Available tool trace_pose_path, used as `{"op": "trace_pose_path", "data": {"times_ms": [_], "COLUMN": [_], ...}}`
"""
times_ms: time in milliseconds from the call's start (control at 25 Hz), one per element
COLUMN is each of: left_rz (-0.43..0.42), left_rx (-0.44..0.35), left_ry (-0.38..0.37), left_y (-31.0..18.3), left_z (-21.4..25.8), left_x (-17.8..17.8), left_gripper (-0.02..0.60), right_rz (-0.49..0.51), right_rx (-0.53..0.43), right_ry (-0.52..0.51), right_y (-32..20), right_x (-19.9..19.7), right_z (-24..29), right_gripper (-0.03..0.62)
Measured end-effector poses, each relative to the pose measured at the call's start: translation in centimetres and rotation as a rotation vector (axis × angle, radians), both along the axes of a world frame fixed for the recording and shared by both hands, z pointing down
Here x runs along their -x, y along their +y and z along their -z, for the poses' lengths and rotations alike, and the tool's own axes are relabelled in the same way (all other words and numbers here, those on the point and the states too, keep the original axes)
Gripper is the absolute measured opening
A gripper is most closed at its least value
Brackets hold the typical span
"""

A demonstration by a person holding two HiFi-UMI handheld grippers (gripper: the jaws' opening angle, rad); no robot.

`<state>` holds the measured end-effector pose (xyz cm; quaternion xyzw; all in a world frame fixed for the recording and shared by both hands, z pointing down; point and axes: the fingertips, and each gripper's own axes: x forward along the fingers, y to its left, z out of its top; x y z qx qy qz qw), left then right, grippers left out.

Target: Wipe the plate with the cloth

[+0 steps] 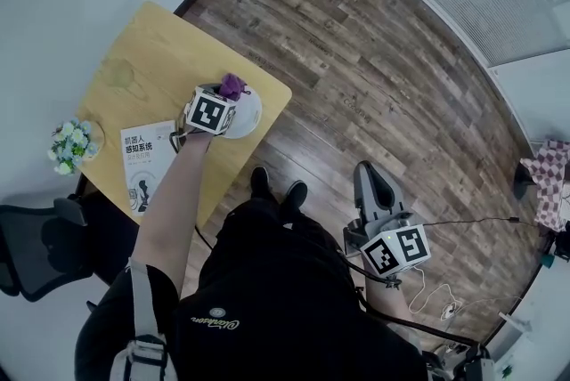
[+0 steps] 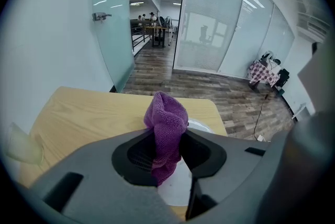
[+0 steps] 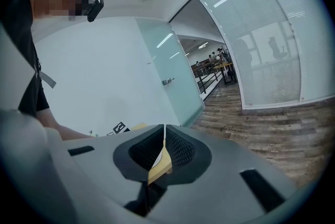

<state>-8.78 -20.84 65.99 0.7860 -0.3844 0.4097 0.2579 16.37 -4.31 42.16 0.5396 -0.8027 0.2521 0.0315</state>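
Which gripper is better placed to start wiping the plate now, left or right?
Left. The left gripper is shut on the purple terry cloth just above the round white plate; the right gripper, shut and empty, is off over the plank floor.

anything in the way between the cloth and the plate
Nothing visible. The left gripper is shut on the purple cloth, whose lower end hangs right over the white plate. The booklet and flowers sit farther along the table, away from the plate.

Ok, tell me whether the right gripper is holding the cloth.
No, the purple cloth is clamped in the left gripper; the right gripper is shut on nothing.
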Motion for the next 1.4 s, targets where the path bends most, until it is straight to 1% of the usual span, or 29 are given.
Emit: {"op": "trace_pose_path", "data": {"times_ms": [200, 720, 880, 1000, 1120, 1400], "left_rz": [-0.021, -0.071, -0.084, -0.079, -0.051, -0.013], "left_rx": [0.022, 0.09, 0.103, 0.096, 0.075, 0.011], "left_ry": [0.005, 0.045, 0.045, 0.048, 0.066, 0.086], "left_y": [1.6, 9.3, 10.4, 10.2, 9.0, 2.0], "left_z": [-0.2, -0.3, -0.7, -0.6, 0.0, 1.1], "left_x": [-0.5, -1.3, -1.4, -1.5, -1.4, -2.1], "left_gripper": [0.124, 0.124, 0.124, 0.126, 0.124, 0.126], "right_rz": [0.005, 0.032, 0.034, 0.032, 0.03, 0.025], "right_rx": [0.0, -0.003, 0.002, 0.003, 0.004, 0.007], "right_ry": [-0.007, -0.017, -0.016, -0.014, -0.012, 0.001], "right_y": [-0.1, -0.6, -0.6, -0.6, -0.4, -0.2], "right_x": [0.4, 1.4, 1.4, 1.2, 1.0, 0.8], "right_z": [0.0, 0.0, -0.3, -0.3, -0.3, -0.2], "right_gripper": [0.015, 0.015, 0.015, 0.015, 0.015, 0.015]}}
